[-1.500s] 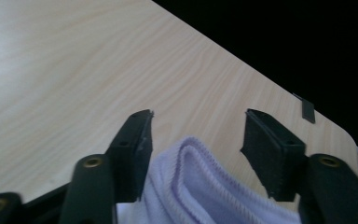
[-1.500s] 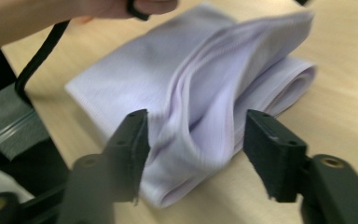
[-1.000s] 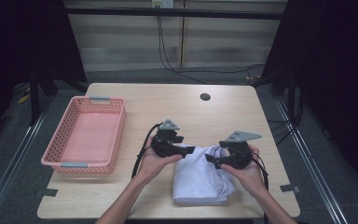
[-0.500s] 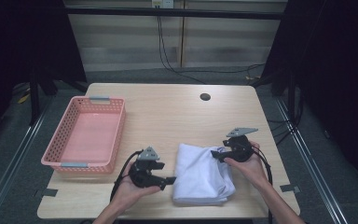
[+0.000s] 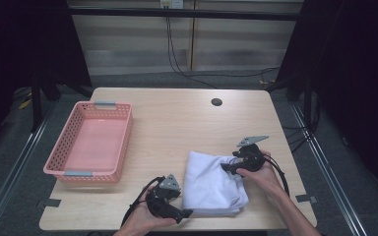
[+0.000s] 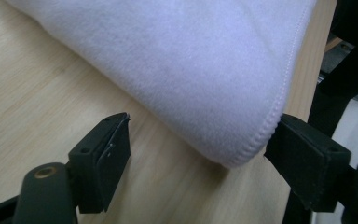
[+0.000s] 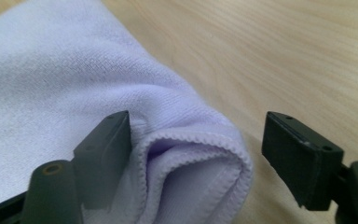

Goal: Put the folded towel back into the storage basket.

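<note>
1. left gripper (image 5: pixel 183 213) jaws have just been opening and stand spread at the white towel (image 5: pixel 211 184)'s near corner, pinching nothing.
2. right gripper (image 5: pixel 225 169) jaws, also just opening, straddle a folded hem unpinched.
3. towel lies folded on the desk (image 5: pixel 177 123); a shallow bite would likely catch one layer and undo the fold.
</note>
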Tool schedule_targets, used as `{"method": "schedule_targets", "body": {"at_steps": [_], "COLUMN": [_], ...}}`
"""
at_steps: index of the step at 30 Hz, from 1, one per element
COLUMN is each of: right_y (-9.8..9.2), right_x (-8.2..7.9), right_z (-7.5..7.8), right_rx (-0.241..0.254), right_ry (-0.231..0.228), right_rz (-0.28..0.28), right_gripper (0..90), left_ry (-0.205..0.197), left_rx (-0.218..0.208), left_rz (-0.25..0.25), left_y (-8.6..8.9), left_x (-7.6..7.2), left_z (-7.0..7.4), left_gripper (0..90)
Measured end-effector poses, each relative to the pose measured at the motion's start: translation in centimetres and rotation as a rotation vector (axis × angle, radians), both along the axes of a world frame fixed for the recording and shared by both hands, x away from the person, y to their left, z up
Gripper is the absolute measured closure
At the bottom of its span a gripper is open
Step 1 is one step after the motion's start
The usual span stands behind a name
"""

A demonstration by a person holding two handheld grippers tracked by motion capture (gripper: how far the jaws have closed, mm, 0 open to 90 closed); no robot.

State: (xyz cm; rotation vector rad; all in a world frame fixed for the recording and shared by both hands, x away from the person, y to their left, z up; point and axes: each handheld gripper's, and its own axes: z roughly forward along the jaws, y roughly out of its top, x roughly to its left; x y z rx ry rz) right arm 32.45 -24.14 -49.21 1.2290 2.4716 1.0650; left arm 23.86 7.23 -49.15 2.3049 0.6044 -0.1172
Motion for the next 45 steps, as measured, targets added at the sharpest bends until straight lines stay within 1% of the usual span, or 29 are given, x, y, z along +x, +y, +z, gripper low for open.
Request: {"method": "schedule_targets", "body": {"at_steps": [1, 5, 6, 7, 9, 11, 12, 15, 18, 19, 22, 23, 24, 26, 27, 28, 29, 30, 32, 33, 34, 35, 36, 40, 41, 42, 43, 44, 45], "right_y": [0.0, -0.1, -0.2, -0.2, -0.4, -0.3, -0.3, -0.3, -0.1, -0.1, -0.1, -0.1, -0.1, -0.1, 0.0, 0.0, 0.0, 0.0, 0.0, 0.1, 0.1, 0.1, 0.3, 0.4, 0.4, 0.3, 0.1, 0.1, 0.0], "right_x": [0.0, -0.2, -0.2, -0.2, -0.2, -0.2, -0.3, -0.4, -0.6, -0.6, -0.5, -0.5, -0.5, -0.6, -0.6, -0.6, -0.6, -0.6, -0.6, -0.6, -0.6, -0.6, -0.5, -0.4, -0.3, -0.3, -0.1, -0.1, 0.0], "right_z": [0.0, -0.2, -0.3, -0.3, -0.4, -0.3, -0.3, -0.2, -0.1, -0.2, -0.2, -0.2, -0.1, -0.1, 0.0, 0.0, 0.1, 0.2, 0.3, 0.3, 0.4, 0.4, 0.7, 1.3, 1.5, 1.7, 2.3, 2.5, 2.7], "right_rx": [-0.010, -0.025, -0.010, -0.012, -0.001, 0.008, 0.013, 0.026, 0.037, 0.041, 0.055, 0.059, 0.065, 0.067, 0.061, 0.060, 0.057, 0.059, 0.068, 0.070, 0.073, 0.073, 0.088, 0.094, 0.096, 0.105, 0.123, 0.127, 0.135], "right_ry": [0.001, 0.044, 0.053, 0.066, 0.077, 0.084, 0.086, 0.104, 0.126, 0.128, 0.139, 0.142, 0.144, 0.142, 0.142, 0.137, 0.135, 0.136, 0.137, 0.135, 0.139, 0.139, 0.135, 0.126, 0.123, 0.117, 0.106, 0.098, 0.095], "right_rz": [0.010, 0.015, 0.025, 0.034, 0.036, 0.052, 0.058, 0.088, 0.108, 0.115, 0.132, 0.133, 0.134, 0.132, 0.128, 0.130, 0.128, 0.125, 0.119, 0.116, 0.117, 0.117, 0.118, 0.112, 0.113, 0.106, 0.101, 0.098, 0.096], "right_gripper": [23.7, 23.8, 24.0, 24.4, 24.5, 32.1, 33.1, 41.4, 51.1, 54.5, 60.4, 63.6, 64.7, 66.5, 66.9, 67.3, 67.7, 68.0, 68.3, 68.5, 68.5, 68.5, 68.9, 69.0, 69.0, 69.0, 69.1, 69.1, 69.1], "left_ry": [-0.002, -0.022, -0.023, -0.035, -0.070, -0.085, -0.084, -0.072, -0.045, -0.037, -0.009, -0.008, -0.007, 0.005, -0.001, 0.009, -0.002, 0.001, 0.001, -0.003, -0.009, -0.009, 0.002, -0.005, -0.009, -0.028, -0.038, -0.038, -0.044], "left_rx": [-0.005, -0.004, 0.007, 0.007, 0.031, 0.054, 0.049, 0.043, 0.029, 0.040, 0.007, 0.021, 0.005, -0.004, 0.012, -0.016, -0.002, -0.031, -0.056, -0.065, -0.072, -0.072, -0.096, -0.119, -0.127, -0.124, -0.142, -0.142, -0.148], "left_rz": [-0.003, -0.004, -0.014, -0.015, -0.003, -0.024, -0.018, -0.039, -0.046, -0.058, -0.041, -0.046, -0.045, -0.045, -0.035, -0.046, -0.033, -0.049, -0.048, -0.056, -0.045, -0.045, -0.054, -0.050, -0.047, -0.053, -0.052, -0.052, -0.050], "left_y": [-0.2, -0.7, -0.8, -1.0, -1.3, -1.3, -1.4, -1.3, -1.2, -1.1, -1.1, -1.0, -1.0, -0.9, -0.8, -0.7, -0.7, -0.6, -0.4, -0.3, -0.2, -0.2, -0.1, 0.0, 0.1, 0.0, -0.1, -0.1, -0.1], "left_x": [0.0, 0.0, -0.1, -0.2, -0.4, -0.4, -0.4, -0.4, -0.1, 0.1, 0.2, 0.3, 0.3, 0.4, 0.4, 0.5, 0.4, 0.5, 0.3, 0.2, 0.1, 0.1, 0.2, 0.3, 0.3, 0.3, 0.3, 0.3, 0.5], "left_z": [-0.1, -0.2, -0.1, -0.2, -0.1, 0.1, 0.1, 0.1, 0.0, 0.1, -0.1, 0.0, 0.0, 0.0, 0.1, 0.0, 0.2, 0.3, 0.7, 0.8, 1.0, 1.0, 1.1, 1.7, 1.9, 2.1, 2.5, 2.5, 3.1], "left_gripper": [23.3, 24.6, 24.8, 27.0, 35.8, 44.1, 50.1, 62.5, 69.8, 70.8, 72.7, 72.9, 73.1, 73.3, 73.4, 73.5, 73.6, 73.7, 73.9, 74.3, 74.4, 74.4, 74.4, 74.4, 74.5, 74.4, 74.5, 74.4, 74.4]}}
